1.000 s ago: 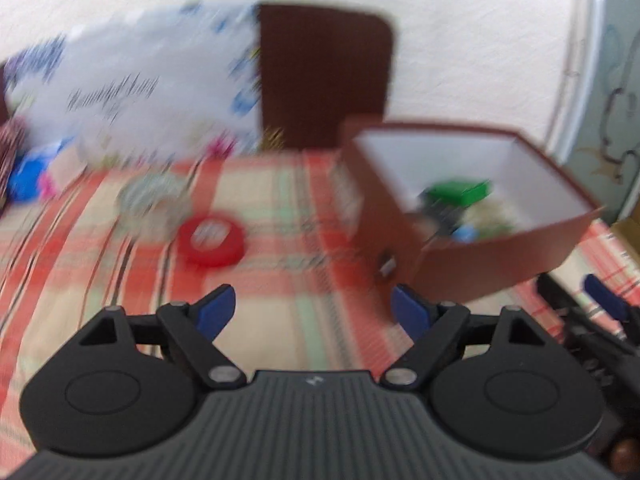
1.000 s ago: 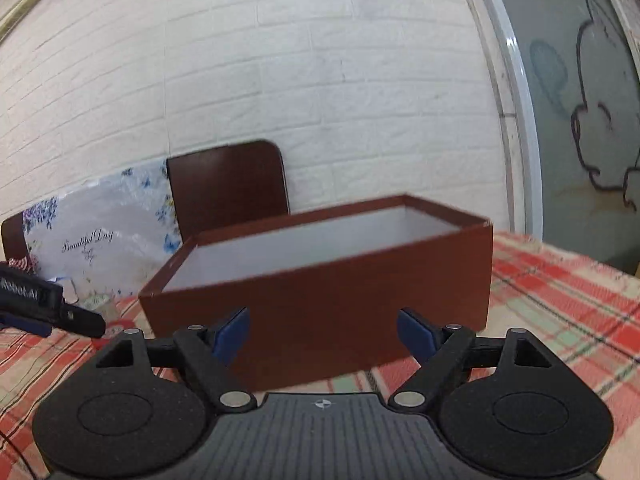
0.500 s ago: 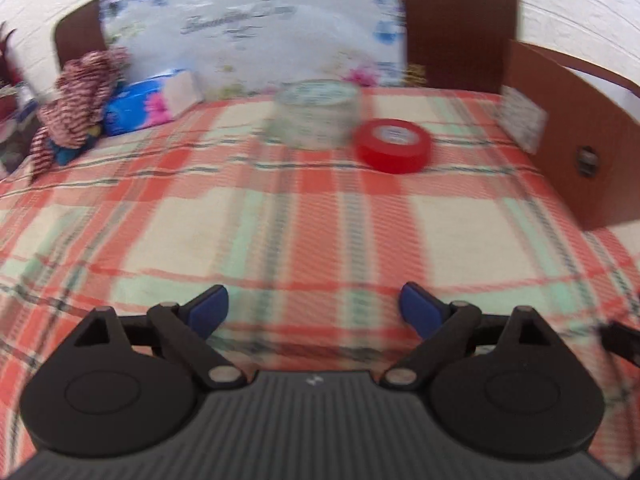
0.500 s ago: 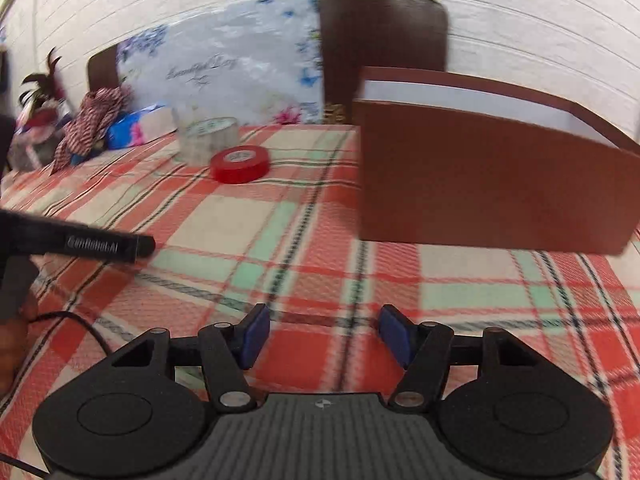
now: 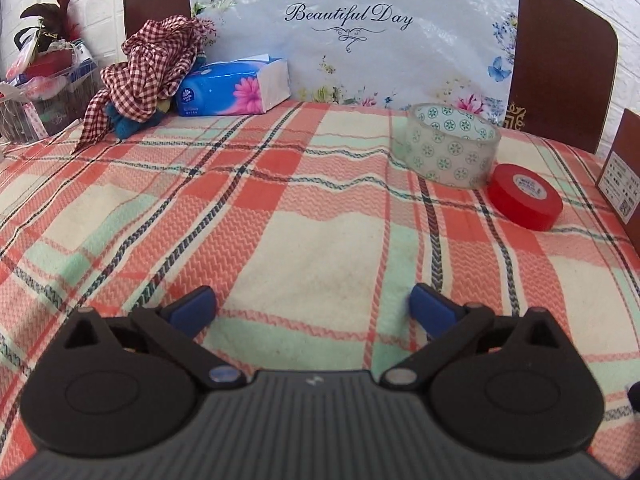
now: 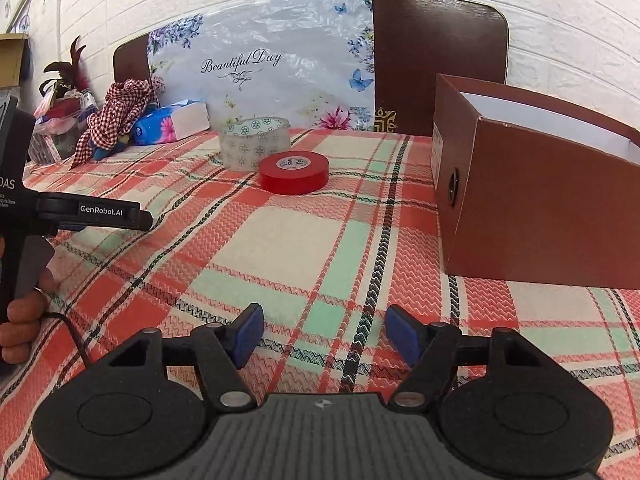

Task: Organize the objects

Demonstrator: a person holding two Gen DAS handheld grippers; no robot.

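Note:
A red tape roll point(image 5: 525, 195) lies flat on the plaid tablecloth beside a clear patterned tape roll point(image 5: 451, 145); both also show in the right wrist view, red point(image 6: 294, 171) and clear point(image 6: 254, 143). A brown open box point(image 6: 532, 196) stands at the right; only its edge point(image 5: 624, 176) shows in the left wrist view. My left gripper point(image 5: 314, 310) is open and empty, low over the cloth, well short of the rolls. My right gripper point(image 6: 325, 334) is open and empty, left of the box's front. The left gripper's body point(image 6: 80, 210) shows at the right view's left edge.
A blue tissue pack point(image 5: 236, 87), a checked cloth bundle point(image 5: 152, 60) and a clear basket of clutter point(image 5: 44, 84) sit at the far left. A floral "Beautiful Day" board point(image 5: 352, 32) leans on brown chair backs point(image 6: 440, 60) behind the table.
Both grippers swung left and down away from the box. The left view now faces the tape rolls and the table's back left. The right gripper's fingers stand narrower than a second ago.

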